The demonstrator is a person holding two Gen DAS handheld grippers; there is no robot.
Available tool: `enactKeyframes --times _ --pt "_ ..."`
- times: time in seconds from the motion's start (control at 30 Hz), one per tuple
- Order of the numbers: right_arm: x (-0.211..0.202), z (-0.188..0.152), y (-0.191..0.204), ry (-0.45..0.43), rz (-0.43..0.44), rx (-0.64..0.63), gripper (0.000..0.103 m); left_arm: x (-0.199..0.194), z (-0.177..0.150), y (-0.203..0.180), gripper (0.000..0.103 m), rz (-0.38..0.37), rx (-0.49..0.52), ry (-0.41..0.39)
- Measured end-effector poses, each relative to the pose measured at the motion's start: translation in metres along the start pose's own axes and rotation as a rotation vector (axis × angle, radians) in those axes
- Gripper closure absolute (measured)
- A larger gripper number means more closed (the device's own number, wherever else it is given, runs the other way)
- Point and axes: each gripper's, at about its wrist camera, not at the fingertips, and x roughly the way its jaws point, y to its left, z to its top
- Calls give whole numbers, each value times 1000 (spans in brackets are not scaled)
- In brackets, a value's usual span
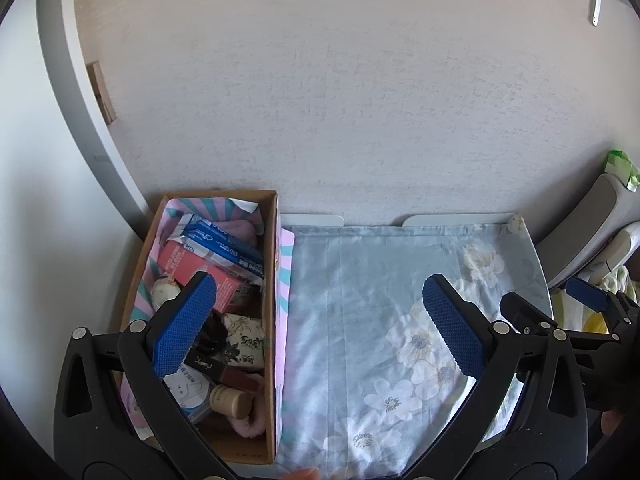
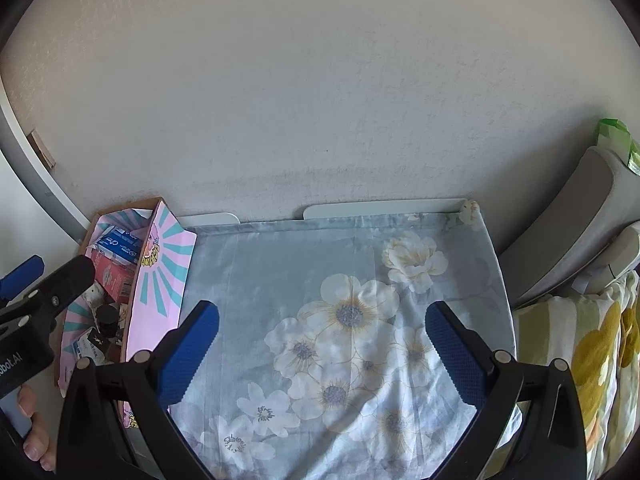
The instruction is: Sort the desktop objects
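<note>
1. Left hand-held gripper [image 1: 320,328]: fingers spread wide, nothing between them; left pad over the cardboard box [image 1: 272,320], right pad over the floral cloth [image 1: 360,320].
2. Right hand-held gripper [image 2: 322,350]: likewise spread wide and empty, above the cloth-covered surface [image 2: 432,206].
3. Box at the surface's left edge, against the wall; packed with sorted items: cork-capped jar [image 1: 230,400], red carton [image 1: 212,276], blue tube [image 1: 224,248].
</note>
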Motion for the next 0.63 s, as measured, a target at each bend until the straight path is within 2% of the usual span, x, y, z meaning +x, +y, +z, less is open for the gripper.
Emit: enactKeyframes --times 0.63 --pt "0 1 -2 -6 1 7 0 4 1 -4 0 4 12 17"
